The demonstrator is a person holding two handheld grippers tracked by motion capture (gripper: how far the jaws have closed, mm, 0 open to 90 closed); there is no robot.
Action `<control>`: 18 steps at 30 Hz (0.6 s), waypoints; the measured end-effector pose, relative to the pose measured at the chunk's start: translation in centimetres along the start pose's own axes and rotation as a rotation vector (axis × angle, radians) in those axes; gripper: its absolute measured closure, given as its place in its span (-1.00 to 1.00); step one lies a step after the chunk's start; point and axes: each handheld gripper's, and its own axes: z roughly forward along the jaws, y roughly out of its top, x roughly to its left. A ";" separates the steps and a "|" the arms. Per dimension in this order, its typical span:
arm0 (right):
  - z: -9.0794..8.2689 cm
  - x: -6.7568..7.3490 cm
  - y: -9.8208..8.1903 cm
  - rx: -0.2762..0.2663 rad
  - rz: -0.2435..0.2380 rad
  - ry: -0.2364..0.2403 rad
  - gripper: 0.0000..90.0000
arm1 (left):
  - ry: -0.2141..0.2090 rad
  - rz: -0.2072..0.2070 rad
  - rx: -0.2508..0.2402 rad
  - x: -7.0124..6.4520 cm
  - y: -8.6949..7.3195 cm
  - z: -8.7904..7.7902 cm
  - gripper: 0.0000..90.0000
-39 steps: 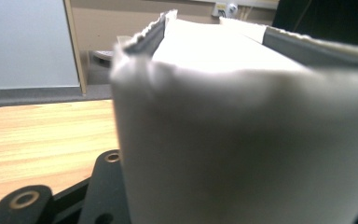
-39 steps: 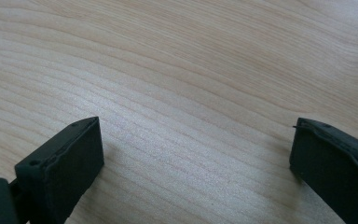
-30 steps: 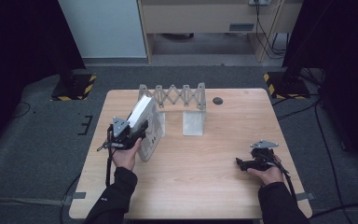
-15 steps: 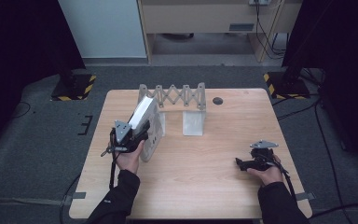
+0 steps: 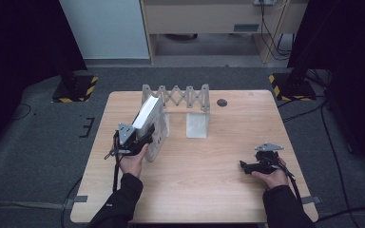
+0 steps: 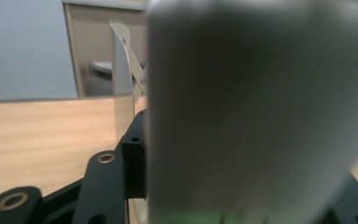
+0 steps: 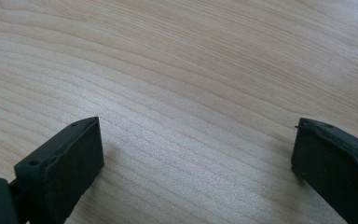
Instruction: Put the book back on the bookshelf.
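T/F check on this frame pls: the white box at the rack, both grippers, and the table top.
1. The left gripper has the thick white book-like box between its jaws, beside the grey metal accordion rack. True; the jaws have just been opening, with the box between them.
2. The right gripper is clamped on a small block. False: its jaws stand wide apart over bare light wooden table.
3. The white box lies flat on the table. False: it stands tilted, leaning at the rack's left end.
4. A small dark round spot sits on the table to the right of the rack. True.
5. The right gripper is lifted high over the rack. False: it rests low near the table's right front.
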 end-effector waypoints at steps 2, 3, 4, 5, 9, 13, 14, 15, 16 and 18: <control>-0.1 0.0 0.0 0.003 -0.004 0.002 -0.94 | -0.017 -0.006 0.011 0.2 -0.6 -0.9 0.00; -0.1 0.0 -0.1 0.003 -0.004 0.002 -0.94 | -0.023 -0.012 0.023 0.3 -0.8 -1.1 0.00; -0.1 0.0 0.0 0.003 -0.003 0.001 -0.94 | -0.025 -0.010 0.024 0.3 -0.9 -1.3 0.00; -0.1 0.0 0.0 0.003 -0.003 0.001 -0.94 | -0.025 -0.010 0.024 0.3 -0.9 -1.3 0.02; 0.0 0.1 -0.1 -0.001 -0.005 -0.002 -0.94 | -0.033 -0.004 0.003 0.2 -1.6 -1.8 0.07; 0.0 0.1 -0.1 0.000 -0.004 -0.002 -0.94 | 0.010 0.008 -0.009 -0.2 -1.7 -1.7 0.10; 0.0 0.1 -0.1 0.000 -0.004 -0.002 -0.94 | 0.015 0.003 -0.012 -0.2 -1.7 -1.6 0.10; 0.0 0.1 -0.1 0.000 -0.004 -0.002 -0.94 | 0.019 -0.001 -0.013 -0.2 -1.7 -1.6 0.11; 0.0 0.1 -0.1 0.000 -0.004 -0.002 -0.94 | 0.026 -0.010 -0.016 -0.1 -1.7 -1.5 0.12; 0.0 0.1 -0.1 0.000 -0.003 -0.001 -0.94 | 0.037 -0.019 -0.025 -0.2 -1.7 -1.2 0.12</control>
